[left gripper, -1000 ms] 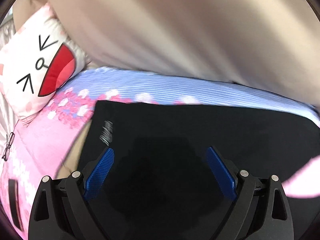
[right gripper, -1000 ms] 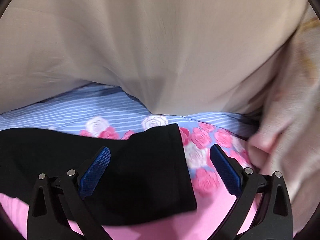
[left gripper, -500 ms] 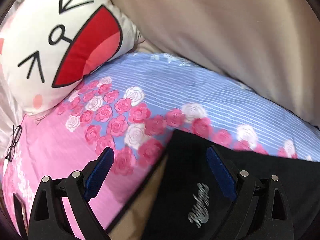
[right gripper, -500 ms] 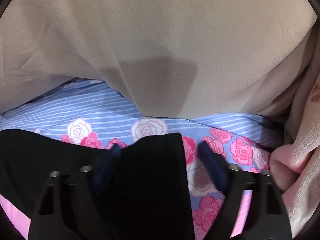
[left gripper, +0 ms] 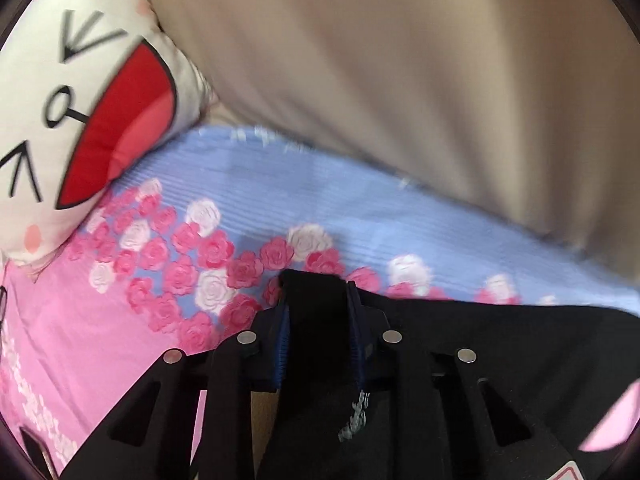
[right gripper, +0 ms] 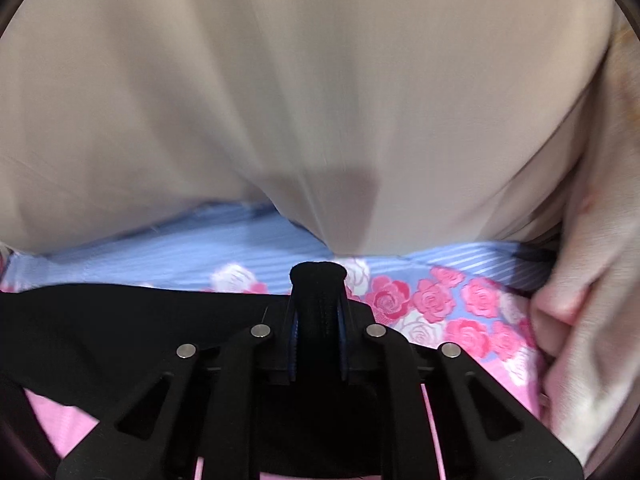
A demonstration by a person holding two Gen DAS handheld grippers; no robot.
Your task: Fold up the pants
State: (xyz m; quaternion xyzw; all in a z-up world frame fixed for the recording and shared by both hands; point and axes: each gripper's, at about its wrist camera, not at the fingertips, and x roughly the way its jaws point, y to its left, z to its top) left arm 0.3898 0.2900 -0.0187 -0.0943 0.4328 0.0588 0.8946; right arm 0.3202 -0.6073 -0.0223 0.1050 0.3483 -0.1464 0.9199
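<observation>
Black pants [left gripper: 500,344] lie across a bed with a pink and blue rose-print sheet [left gripper: 168,272]. In the left wrist view my left gripper [left gripper: 318,304] is closing, its blue pads pinching a bunched corner of the pants near a small grey logo [left gripper: 354,416]. In the right wrist view the pants [right gripper: 120,320] stretch off to the left, and my right gripper [right gripper: 318,300] is closing on a bunched fold of the fabric that pokes up between its fingers.
A white cartoon-face pillow [left gripper: 80,120] leans at the left of the bed. A beige curtain [right gripper: 320,100] hangs behind the bed's far edge. A cream and pink blanket [right gripper: 580,300] is heaped at the right. Glasses [left gripper: 3,300] lie at the far left.
Both grippers went from wide open to clamped on the pants' fabric. The left gripper moved left from over the pants' middle to their corner. The right gripper's view shifted only slightly.
</observation>
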